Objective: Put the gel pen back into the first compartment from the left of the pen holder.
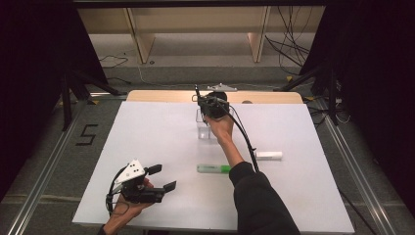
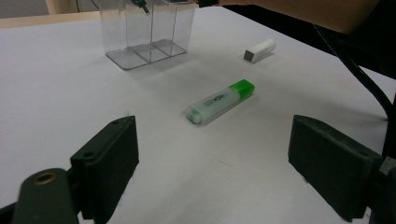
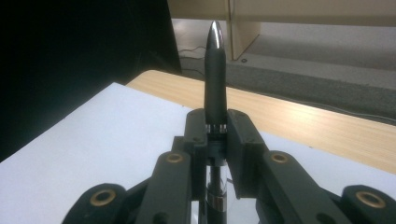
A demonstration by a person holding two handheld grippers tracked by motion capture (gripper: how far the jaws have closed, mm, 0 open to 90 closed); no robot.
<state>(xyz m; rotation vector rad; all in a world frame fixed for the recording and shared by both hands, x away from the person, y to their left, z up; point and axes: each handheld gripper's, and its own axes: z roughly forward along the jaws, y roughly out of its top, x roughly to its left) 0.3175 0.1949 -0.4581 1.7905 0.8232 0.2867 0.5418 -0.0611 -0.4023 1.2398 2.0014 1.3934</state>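
Observation:
My right gripper (image 1: 209, 104) is at the far middle of the table, shut on a dark pen (image 3: 215, 79) that stands upright between its jaws (image 3: 216, 126) with a silver tip on top. Directly below it stands a clear plastic box with compartments (image 1: 204, 128), and the pen's lower end (image 2: 140, 5) hangs at the box's open top (image 2: 149, 32). A green-capped highlighter (image 1: 214, 168) lies flat mid-table, also seen ahead of my left gripper (image 2: 219, 100). That left gripper (image 1: 162, 177) stays open and holds nothing at the near left, jaws wide apart (image 2: 212, 154).
A short white cylinder (image 1: 268, 155) lies to the right of the highlighter (image 2: 260, 49). The white table top (image 1: 147, 137) has a wooden strip along its far edge (image 1: 161, 95). The right gripper's cable (image 1: 247, 142) trails across the table beside the forearm.

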